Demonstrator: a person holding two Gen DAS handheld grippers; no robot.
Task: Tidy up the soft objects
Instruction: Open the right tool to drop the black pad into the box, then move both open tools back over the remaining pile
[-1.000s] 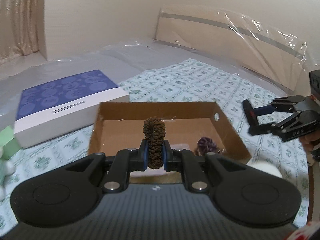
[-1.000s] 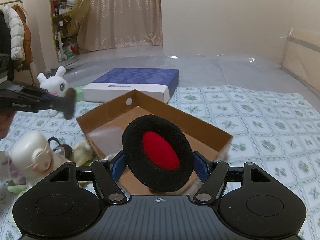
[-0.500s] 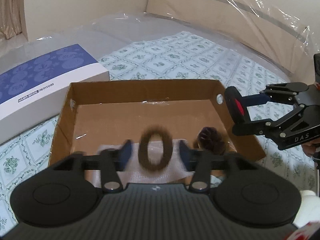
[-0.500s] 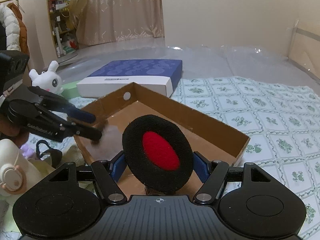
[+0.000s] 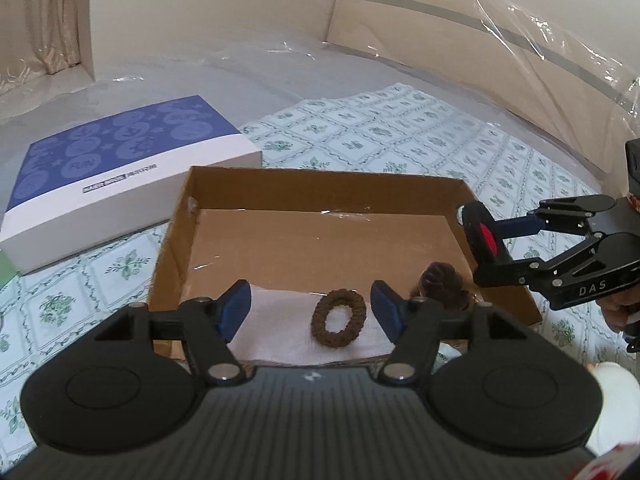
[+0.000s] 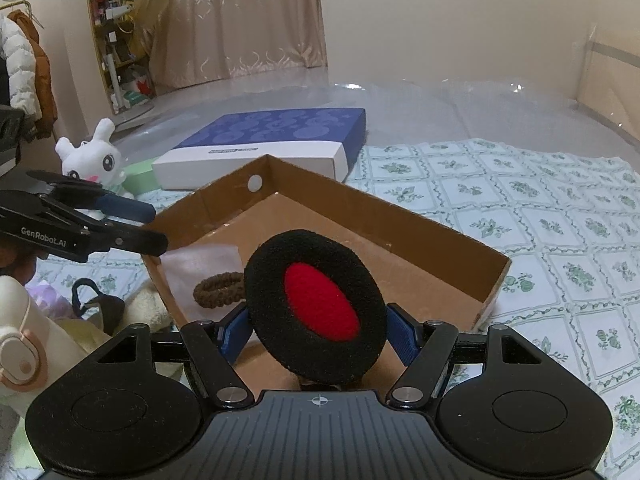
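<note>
A shallow cardboard box [image 5: 320, 182] [image 6: 420, 220] lies on the patterned cloth. Inside it a brown knitted hair ring [image 5: 339, 322] [image 6: 218, 289] rests flat on a white cloth [image 5: 280, 324] [image 6: 202, 266]. My left gripper [image 5: 314, 312] [image 6: 154, 224] stands open above the ring, its pads apart from it. A dark purple scrunchie [image 5: 440, 284] sits in the box's near right corner. My right gripper [image 6: 316, 330] [image 5: 486, 248] is shut on a black foam pad with a red centre [image 6: 316, 306] [image 5: 482, 240], held over the box's right edge.
A blue-and-white flat box [image 5: 116, 176] [image 6: 272, 148] lies beyond the cardboard box. A white plush rabbit [image 6: 94, 162], a cream bottle [image 6: 24, 344], a black strap [image 6: 94, 300] and other soft items crowd the left. Plastic sheeting covers the bed behind.
My left gripper opened and dropped the brown ring, which fell flat onto the white cloth in the box. Both grippers sank and came closer to the box; the right still holds the pad.
</note>
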